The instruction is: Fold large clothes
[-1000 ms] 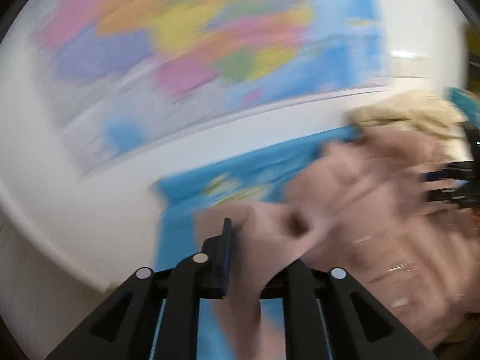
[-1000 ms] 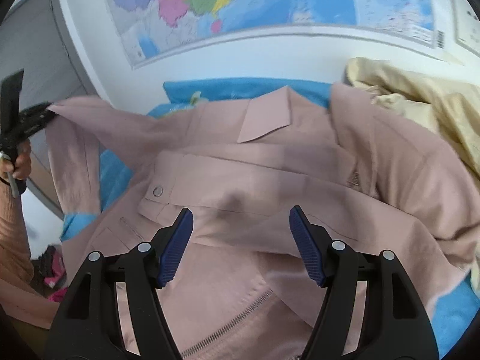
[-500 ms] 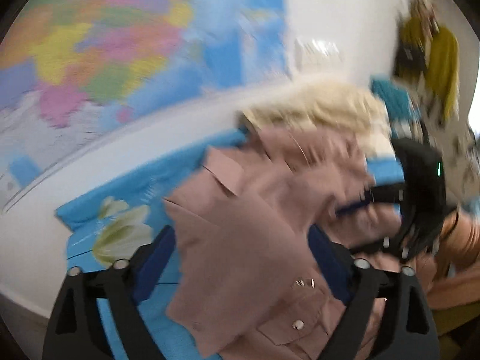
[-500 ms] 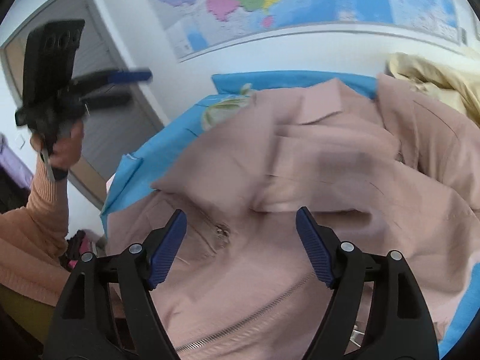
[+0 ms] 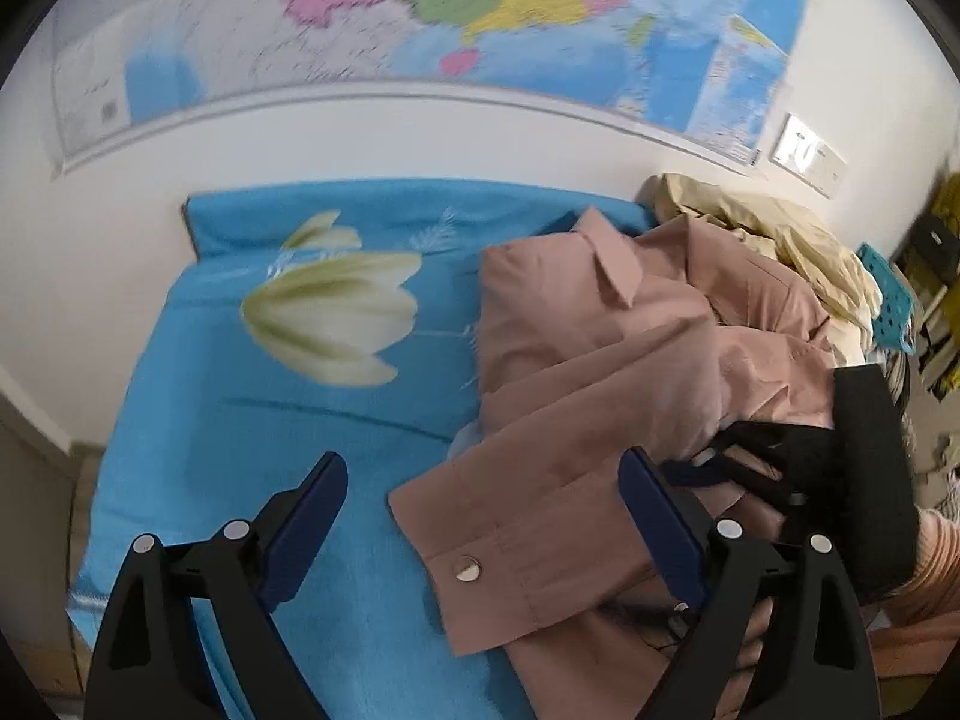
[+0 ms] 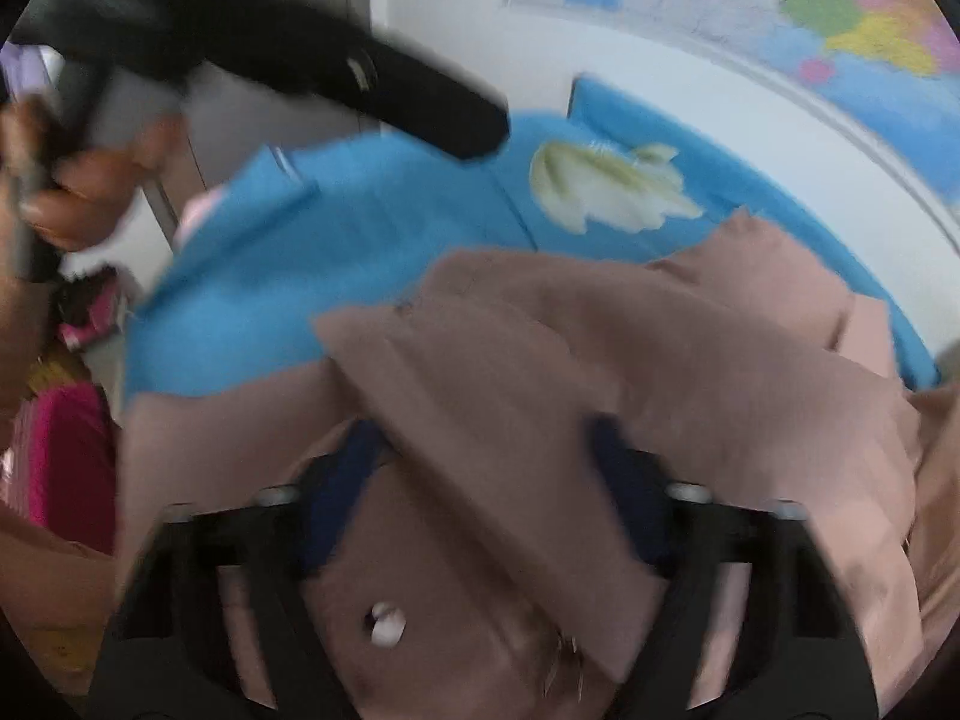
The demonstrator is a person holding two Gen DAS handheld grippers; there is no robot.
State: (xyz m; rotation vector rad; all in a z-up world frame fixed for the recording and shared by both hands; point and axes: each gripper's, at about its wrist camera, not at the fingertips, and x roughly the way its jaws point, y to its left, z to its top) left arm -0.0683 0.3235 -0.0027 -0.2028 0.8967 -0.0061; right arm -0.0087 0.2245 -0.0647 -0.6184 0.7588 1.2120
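The dusty-pink cotton jacket (image 5: 630, 372) lies crumpled on the blue flower-print bed sheet (image 5: 288, 396). Its snap-buttoned sleeve cuff (image 5: 510, 552) lies between the wide-open left claw (image 5: 480, 516) fingers, untouched. The right claw (image 6: 480, 480) is closing over a fold, nearer the jacket's body. A map (image 5: 480, 0) hangs on the wall beyond.

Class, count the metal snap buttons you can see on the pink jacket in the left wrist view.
1: a snap button on the sleeve cuff of the pink jacket lying between the fingers. Folds may hide others.
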